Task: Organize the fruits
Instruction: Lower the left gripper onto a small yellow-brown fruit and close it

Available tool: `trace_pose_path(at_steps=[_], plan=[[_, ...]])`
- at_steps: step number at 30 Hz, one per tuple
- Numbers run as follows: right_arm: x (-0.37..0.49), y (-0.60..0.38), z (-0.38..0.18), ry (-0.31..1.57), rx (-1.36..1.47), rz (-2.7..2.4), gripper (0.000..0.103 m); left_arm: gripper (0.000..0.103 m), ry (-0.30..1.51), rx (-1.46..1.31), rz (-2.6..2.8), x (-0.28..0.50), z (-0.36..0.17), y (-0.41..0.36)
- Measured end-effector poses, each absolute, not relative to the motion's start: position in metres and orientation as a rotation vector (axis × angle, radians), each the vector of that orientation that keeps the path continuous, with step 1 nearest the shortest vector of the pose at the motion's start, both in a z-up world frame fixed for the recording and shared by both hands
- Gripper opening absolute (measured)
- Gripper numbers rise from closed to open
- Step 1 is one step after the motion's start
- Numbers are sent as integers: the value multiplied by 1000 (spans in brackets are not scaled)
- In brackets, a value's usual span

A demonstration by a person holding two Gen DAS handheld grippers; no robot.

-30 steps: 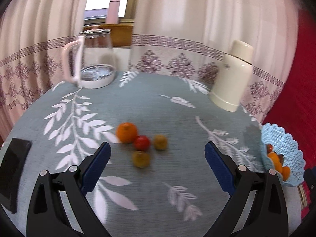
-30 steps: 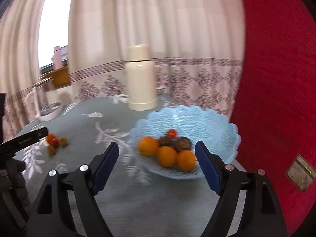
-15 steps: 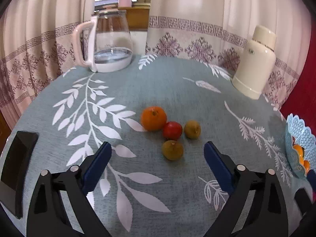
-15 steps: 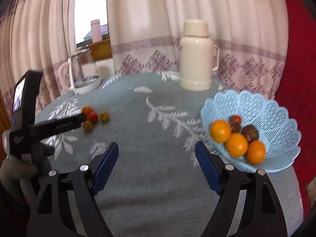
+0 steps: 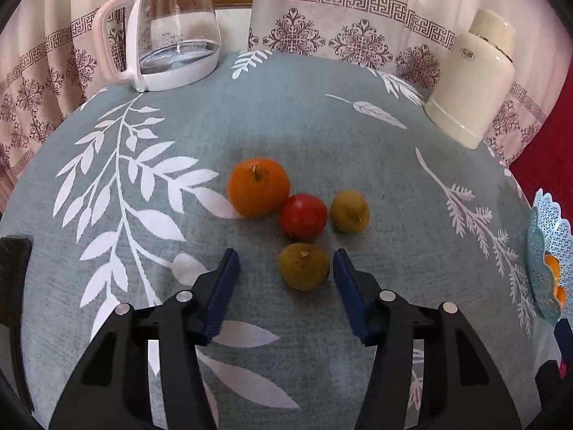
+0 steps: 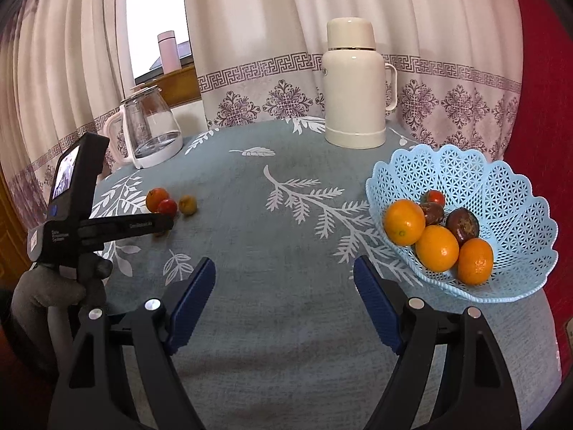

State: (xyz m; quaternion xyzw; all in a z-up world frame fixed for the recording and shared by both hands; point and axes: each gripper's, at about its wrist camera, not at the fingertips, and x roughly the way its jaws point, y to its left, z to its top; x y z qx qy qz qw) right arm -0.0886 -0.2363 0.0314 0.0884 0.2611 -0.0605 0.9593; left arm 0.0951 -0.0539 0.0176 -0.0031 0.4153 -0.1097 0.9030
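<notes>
Loose on the desk [image 5: 286,107]: one orange [image 5: 258,186], one tomato [image 5: 303,216], two yellowish fruits [image 5: 303,266]. Basket [image 6: 501,193]: three oranges [image 6: 437,248], two dark fruits [image 6: 462,225], one tomato [image 6: 434,197].

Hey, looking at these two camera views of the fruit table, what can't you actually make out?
- Blue basket, left wrist view: cut off by the right edge, so most of its fruit is hidden.
- Nearest yellow-green fruit: in the right wrist view the left gripper covers it almost entirely.
- Black object, left wrist view: cut off at the left edge, unidentifiable.
- Small screen on the left gripper, right wrist view: too small to read.
</notes>
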Motion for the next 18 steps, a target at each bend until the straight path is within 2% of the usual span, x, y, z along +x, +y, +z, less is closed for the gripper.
trace_pose_path(at_steps=[8, 18], plan=[[-87, -238, 30, 537, 186, -127, 79, 29, 832, -6, -256, 89, 20, -56], [-86, -240, 28, 540, 190, -133, 79, 29, 784, -58, -236, 80, 27, -44]])
